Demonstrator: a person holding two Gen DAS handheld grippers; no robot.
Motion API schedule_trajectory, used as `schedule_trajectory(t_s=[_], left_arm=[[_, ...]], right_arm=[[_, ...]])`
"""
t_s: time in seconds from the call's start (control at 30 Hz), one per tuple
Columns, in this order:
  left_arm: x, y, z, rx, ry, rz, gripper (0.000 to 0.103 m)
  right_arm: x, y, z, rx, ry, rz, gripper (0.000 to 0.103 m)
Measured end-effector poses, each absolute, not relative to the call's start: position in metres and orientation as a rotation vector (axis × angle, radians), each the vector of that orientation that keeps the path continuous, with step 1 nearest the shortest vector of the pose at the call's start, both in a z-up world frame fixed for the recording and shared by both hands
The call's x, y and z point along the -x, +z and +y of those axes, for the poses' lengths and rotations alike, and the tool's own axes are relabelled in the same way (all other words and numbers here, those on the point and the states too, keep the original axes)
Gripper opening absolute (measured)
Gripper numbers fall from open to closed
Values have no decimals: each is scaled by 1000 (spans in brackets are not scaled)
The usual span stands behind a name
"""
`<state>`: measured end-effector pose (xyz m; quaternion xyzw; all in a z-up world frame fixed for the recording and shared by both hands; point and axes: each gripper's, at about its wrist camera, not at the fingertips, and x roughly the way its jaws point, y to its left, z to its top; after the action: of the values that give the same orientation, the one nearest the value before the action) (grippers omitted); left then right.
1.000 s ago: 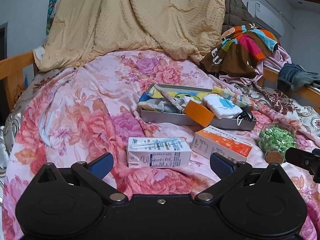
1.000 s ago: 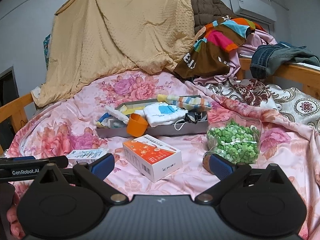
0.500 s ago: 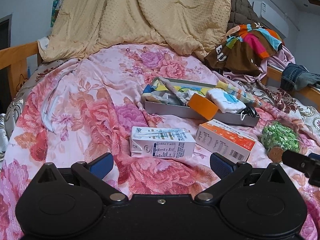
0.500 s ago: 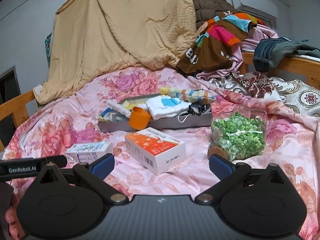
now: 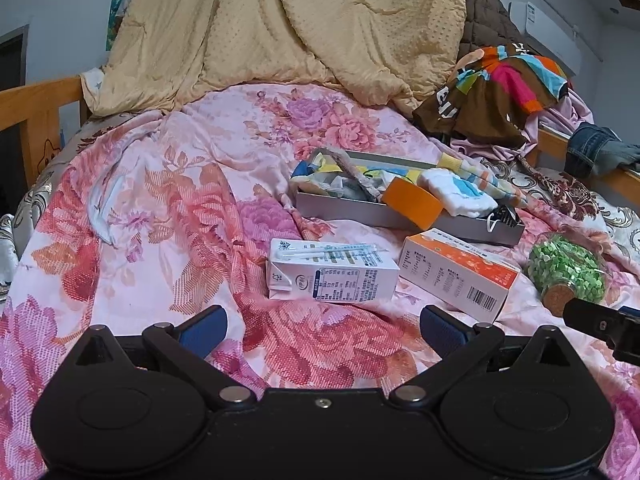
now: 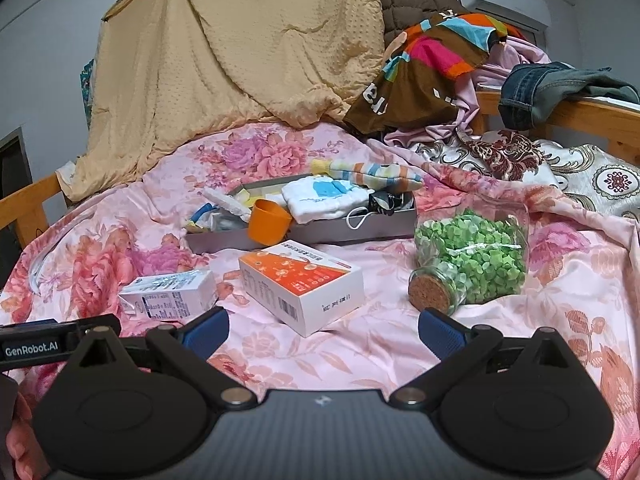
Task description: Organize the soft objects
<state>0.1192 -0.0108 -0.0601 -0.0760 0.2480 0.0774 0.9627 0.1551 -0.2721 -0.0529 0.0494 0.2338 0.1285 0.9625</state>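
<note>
A grey tray (image 5: 360,213) (image 6: 320,233) lies on the pink flowered bedspread. It holds a folded white cloth with a blue print (image 5: 456,194) (image 6: 326,198), a striped sock (image 5: 486,179) (image 6: 366,172), other small cloths and a black face mask (image 6: 382,202). An orange cup (image 5: 412,202) (image 6: 268,225) leans on the tray's front wall. My left gripper (image 5: 322,326) is open and empty, low over the bedspread in front of a white carton. My right gripper (image 6: 322,328) is open and empty in front of an orange and white box.
A white milk carton (image 5: 332,276) (image 6: 168,296), an orange and white box (image 5: 456,274) (image 6: 302,286) and a corked jar of green paper stars (image 5: 566,274) (image 6: 472,262) lie before the tray. A tan blanket (image 5: 280,28), piled clothes (image 6: 440,68) and wooden bed rails (image 6: 560,114) surround the bed.
Both grippers have drawn back and risen a little, so the tray and boxes sit higher and farther in both views. Both stay open. No object has moved.
</note>
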Motion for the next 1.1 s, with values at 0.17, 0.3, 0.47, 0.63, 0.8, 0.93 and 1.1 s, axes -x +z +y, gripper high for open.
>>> schedule_trajectory(t_s=[0.17,0.3,0.47,0.63,0.8,0.93,1.1], left_arm=[[-117,-62,-13,145,163,501,102],[-116,-62,-13,142,163,502,102],[-115,-63,-15,129,158,502,102],[-114,-64,-18,117,149,502,102],[-113,-65,-19,112,152,512,102],[-112,-67,-20,109,158,517,102],[-112,-67,-19,107,160,519,102]], right_arm=[[-155,-54,-271,-90,258,482,103],[-156,-56,-270,-82,255,485,103],[-156,-56,-268,-69,254,485,103],[-156,-57,-267,-56,253,482,103],[-156,-57,-266,-41,249,480,103],[-156,-57,-266,-36,249,482,103],[-156,-57,-266,-37,249,481,103]])
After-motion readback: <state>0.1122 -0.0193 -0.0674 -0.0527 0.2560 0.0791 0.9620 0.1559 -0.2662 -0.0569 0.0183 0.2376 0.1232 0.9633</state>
